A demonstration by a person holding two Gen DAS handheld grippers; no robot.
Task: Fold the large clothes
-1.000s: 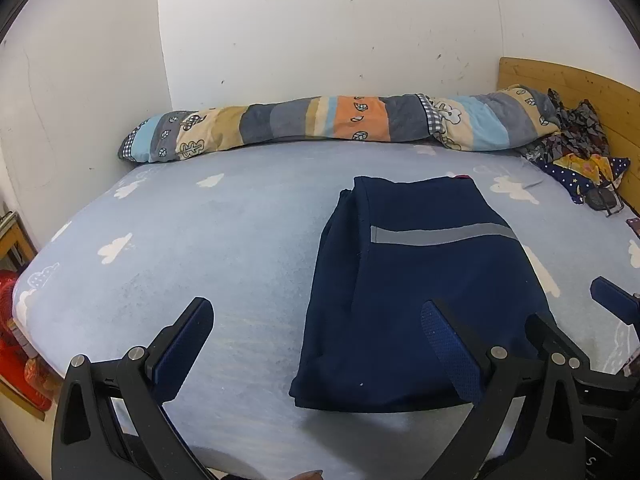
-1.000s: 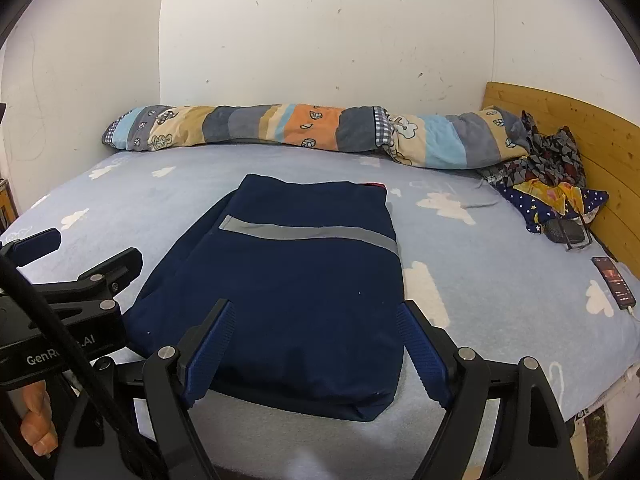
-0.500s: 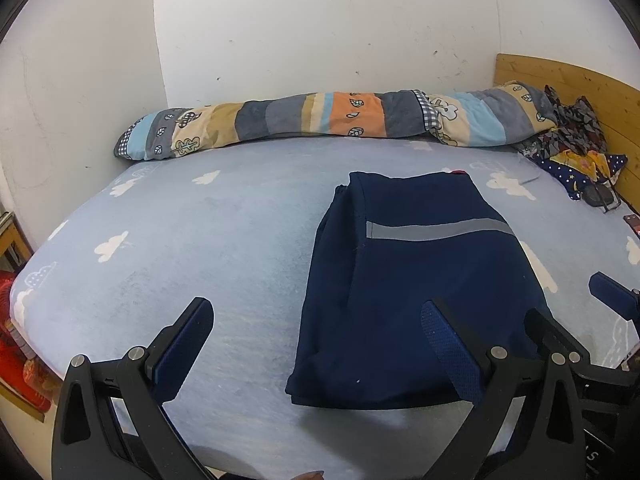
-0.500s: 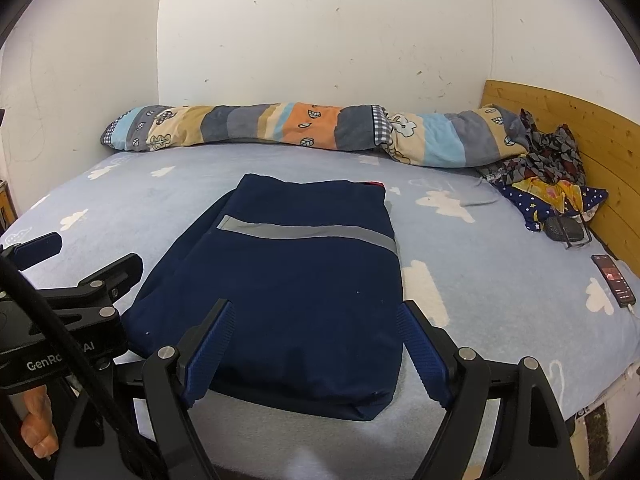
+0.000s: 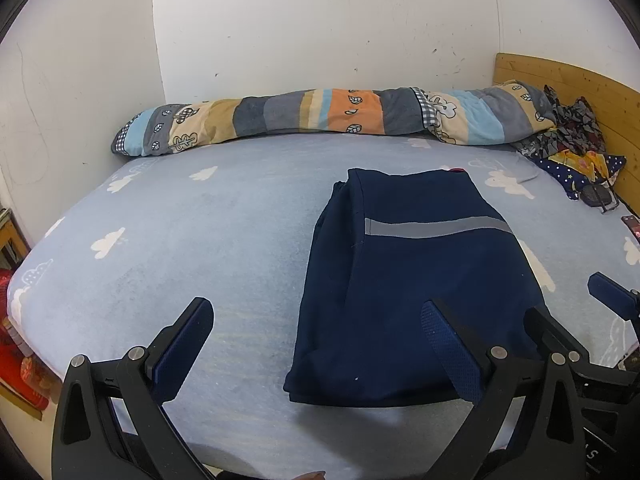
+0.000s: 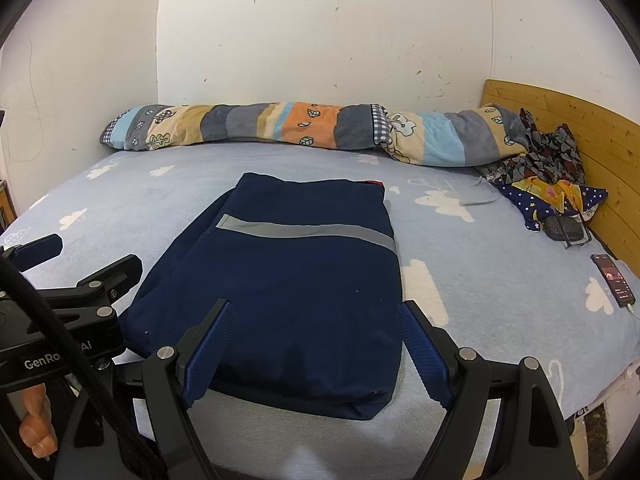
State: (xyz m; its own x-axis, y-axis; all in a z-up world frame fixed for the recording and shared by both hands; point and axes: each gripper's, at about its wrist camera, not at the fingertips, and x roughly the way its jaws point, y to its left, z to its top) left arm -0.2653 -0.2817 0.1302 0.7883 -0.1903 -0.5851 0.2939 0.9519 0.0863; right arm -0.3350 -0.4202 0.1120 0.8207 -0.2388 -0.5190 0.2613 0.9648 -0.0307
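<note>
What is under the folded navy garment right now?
The navy garment lies flat on the cloud-print sheet. At its far edge a small red bit peeks out; whatever else lies beneath is covered.

The left gripper hangs with its fingers spread wide, nothing between them but bare bed sheet; ahead and to its left the sheet runs open up to the rolled quilt against the wall. Just to its right lies the folded navy garment, its near edge reaching the right finger.

The right gripper, also spread, straddles the garment's near end. To its right the sheet is open until a phone near the edge; farther ahead on that side a heap of clothes sits against the wooden headboard. The left gripper crowds its left flank.
</note>
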